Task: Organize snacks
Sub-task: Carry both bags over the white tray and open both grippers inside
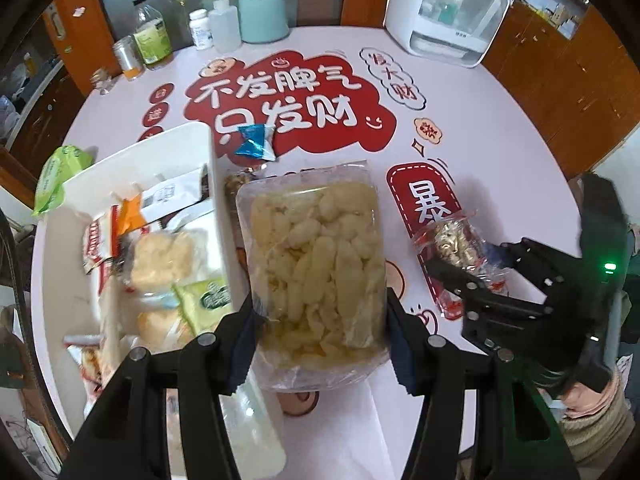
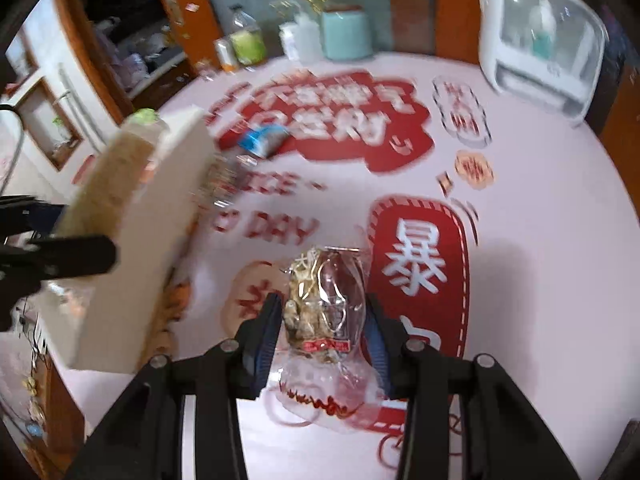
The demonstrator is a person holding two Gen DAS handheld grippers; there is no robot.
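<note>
My left gripper (image 1: 320,320) is shut on a clear bag of pale yellow puffed snacks (image 1: 316,256) and holds it above the table, just right of the white bin (image 1: 120,168). The bin holds several snack packets. My right gripper (image 2: 322,328) is shut on a clear red-trimmed bag of brown nut snacks (image 2: 324,312); it also shows in the left wrist view (image 1: 452,248) at the right. A blue wrapped snack (image 1: 254,142) lies on the table's red print. The puffed snack bag shows at the left of the right wrist view (image 2: 132,220).
A green packet (image 1: 60,176) hangs over the bin's far left corner. Bottles (image 1: 152,36), a teal canister (image 1: 262,14) and a white appliance (image 1: 444,12) stand along the table's far edge. A small brown snack (image 1: 236,184) lies between bin and bag.
</note>
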